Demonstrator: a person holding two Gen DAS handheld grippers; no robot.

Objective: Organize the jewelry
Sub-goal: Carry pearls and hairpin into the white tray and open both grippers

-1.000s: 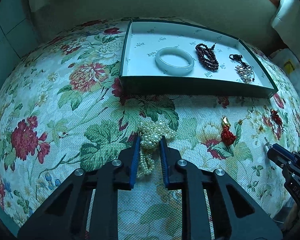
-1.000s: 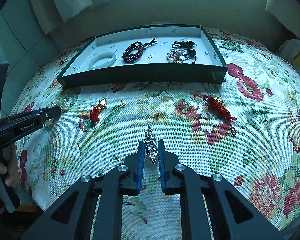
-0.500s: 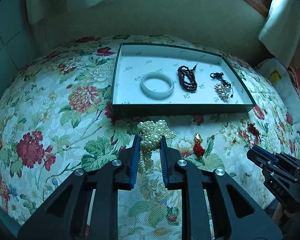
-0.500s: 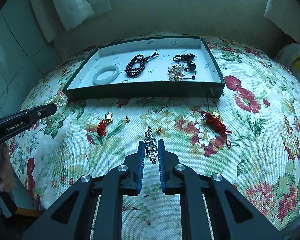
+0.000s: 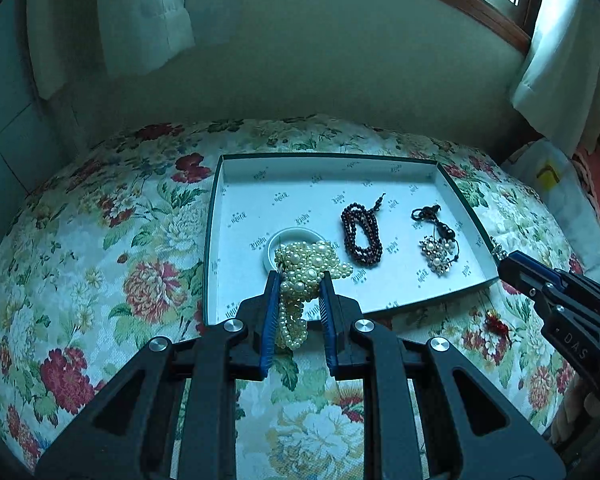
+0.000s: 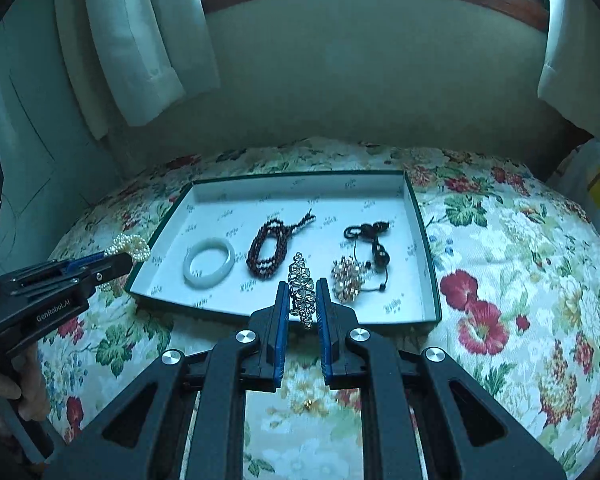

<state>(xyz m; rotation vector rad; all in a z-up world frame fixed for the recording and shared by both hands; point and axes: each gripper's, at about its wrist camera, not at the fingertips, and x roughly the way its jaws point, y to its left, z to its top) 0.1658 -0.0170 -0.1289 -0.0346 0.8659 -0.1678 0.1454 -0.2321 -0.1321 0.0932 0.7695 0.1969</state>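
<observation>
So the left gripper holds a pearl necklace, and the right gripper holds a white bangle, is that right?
Not quite. The left gripper does hold the pearl necklace, but the right gripper holds a rhinestone brooch; the white bangle lies in the tray, as the right wrist view shows.

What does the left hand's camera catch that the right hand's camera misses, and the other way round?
Left view only: a red charm on the floral cloth.
Right view only: a rhinestone piece clamped in the right gripper, and a small gold bit on the cloth.
Both: the box, white bangle, dark red beads, and pearls clamped in the left gripper.
</observation>
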